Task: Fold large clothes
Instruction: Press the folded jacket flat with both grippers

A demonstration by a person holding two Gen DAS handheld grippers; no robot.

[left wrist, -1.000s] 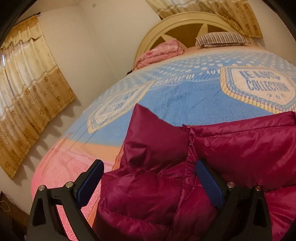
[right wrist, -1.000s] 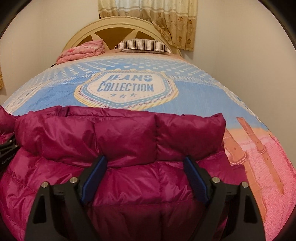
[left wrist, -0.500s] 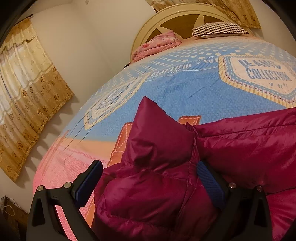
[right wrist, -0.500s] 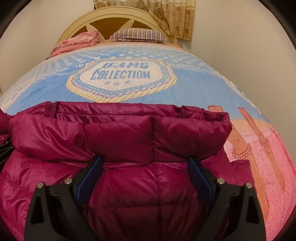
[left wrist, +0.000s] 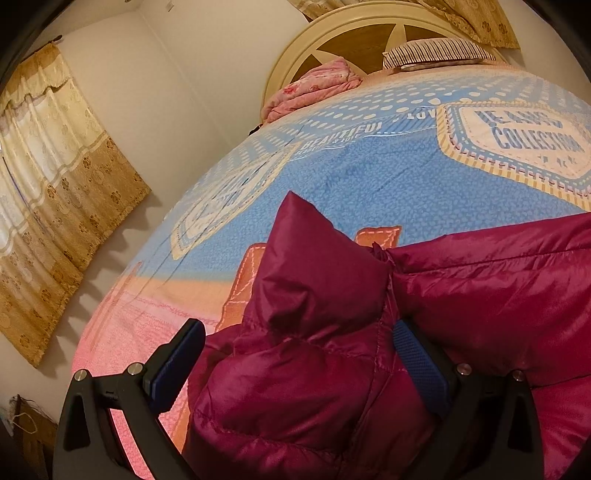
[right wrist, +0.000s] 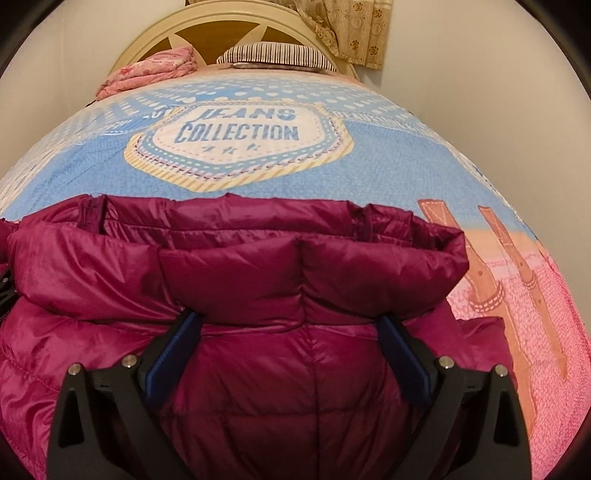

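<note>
A shiny magenta puffer jacket (right wrist: 280, 288) lies on the bed's near end. It is quilted and puffy. Its thick hood is folded over the body.

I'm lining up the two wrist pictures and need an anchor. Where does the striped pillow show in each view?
Left wrist view: the striped pillow lies top right, against the headboard.
Right wrist view: the striped pillow lies top centre, against the same headboard.
Shared landmark: the folded pink blanket, just left of the pillow in both.

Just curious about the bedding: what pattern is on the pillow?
Dark and light stripes on the pillow, clearest in the right wrist view.
</note>
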